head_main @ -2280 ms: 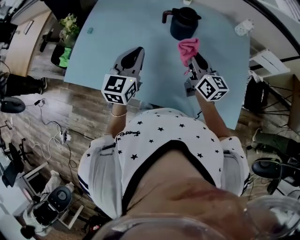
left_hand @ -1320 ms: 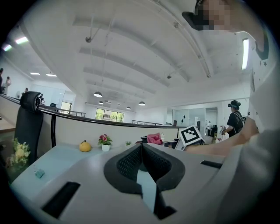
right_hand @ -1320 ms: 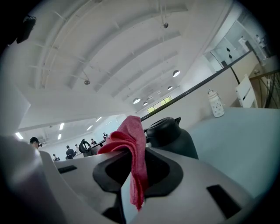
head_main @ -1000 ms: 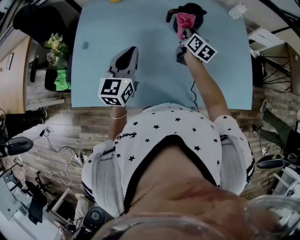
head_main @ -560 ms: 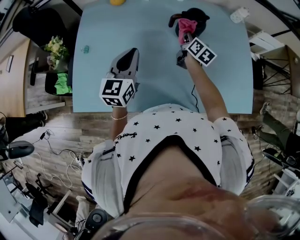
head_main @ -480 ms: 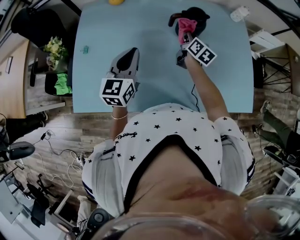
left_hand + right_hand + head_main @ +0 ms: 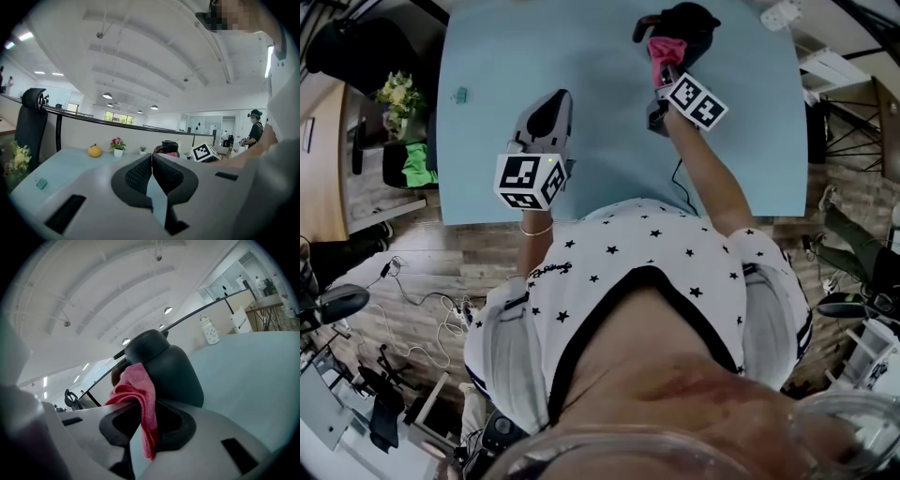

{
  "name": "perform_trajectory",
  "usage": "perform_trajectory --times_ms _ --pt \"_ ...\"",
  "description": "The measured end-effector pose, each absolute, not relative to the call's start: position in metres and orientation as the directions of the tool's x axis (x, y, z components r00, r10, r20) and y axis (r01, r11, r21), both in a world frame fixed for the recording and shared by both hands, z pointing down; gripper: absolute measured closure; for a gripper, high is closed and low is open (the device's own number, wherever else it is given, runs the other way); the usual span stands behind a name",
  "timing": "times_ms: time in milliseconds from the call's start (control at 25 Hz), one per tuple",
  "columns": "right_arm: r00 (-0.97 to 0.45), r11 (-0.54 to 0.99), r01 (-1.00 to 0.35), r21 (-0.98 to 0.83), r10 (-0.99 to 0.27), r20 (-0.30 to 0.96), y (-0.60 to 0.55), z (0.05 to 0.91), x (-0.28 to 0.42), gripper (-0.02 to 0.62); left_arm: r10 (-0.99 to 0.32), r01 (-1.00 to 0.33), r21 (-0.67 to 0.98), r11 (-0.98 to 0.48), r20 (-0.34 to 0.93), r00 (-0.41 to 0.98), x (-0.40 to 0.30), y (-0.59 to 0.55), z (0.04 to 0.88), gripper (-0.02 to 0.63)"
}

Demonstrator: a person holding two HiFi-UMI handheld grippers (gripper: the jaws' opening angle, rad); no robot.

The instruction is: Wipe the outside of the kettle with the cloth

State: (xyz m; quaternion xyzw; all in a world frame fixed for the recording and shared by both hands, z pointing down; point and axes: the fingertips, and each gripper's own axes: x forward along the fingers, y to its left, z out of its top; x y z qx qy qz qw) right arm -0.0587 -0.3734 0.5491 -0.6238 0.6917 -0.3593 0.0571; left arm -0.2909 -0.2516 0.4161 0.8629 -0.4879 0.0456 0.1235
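A dark kettle [image 7: 687, 25] with a handle on its left stands at the far edge of the light blue table [image 7: 497, 66]. My right gripper [image 7: 662, 70] is shut on a pink cloth [image 7: 662, 51], and the cloth lies against the kettle's near side. In the right gripper view the cloth [image 7: 137, 392] hangs from the jaws right in front of the kettle [image 7: 168, 372]. My left gripper [image 7: 546, 110] hovers over the table's middle left, shut and holding nothing; its jaws meet in the left gripper view [image 7: 152, 174], where the kettle [image 7: 168, 147] shows far off.
A white object [image 7: 780, 13] sits at the table's far right corner, a small green item [image 7: 460, 94] at its left. A yellow fruit [image 7: 94, 151] and small potted plants [image 7: 117, 146] line the far edge by the partition. Chairs and cables surround the table.
Since 2.3 s ago my right gripper has carried the pink cloth forward onto the kettle. In the last second it shifted only slightly against the kettle. The left gripper stayed put.
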Motion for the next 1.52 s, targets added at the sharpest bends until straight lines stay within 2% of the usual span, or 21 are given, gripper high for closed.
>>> perform_trajectory --times_ms 1040,1320,1520 --pt "-0.183 -0.186 -0.81 -0.556 -0.821 0.54 -0.372 0.631 -0.064 0.526 -0.833 -0.864 0.18 -0.471 0.232 0.502 -0.302 -0.261 0.431 0.577" --pt "-0.188 -0.158 -0.834 -0.529 -0.819 0.542 -0.371 0.632 -0.067 0.528 -0.832 -0.864 0.178 -0.472 0.234 0.503 -0.303 -0.258 0.431 0.577" --pt "-0.274 -0.026 -0.851 -0.524 -0.83 0.486 -0.358 0.603 -0.082 0.528 -0.83 -0.861 0.17 -0.479 0.231 0.508 -0.299 -0.256 0.427 0.577"
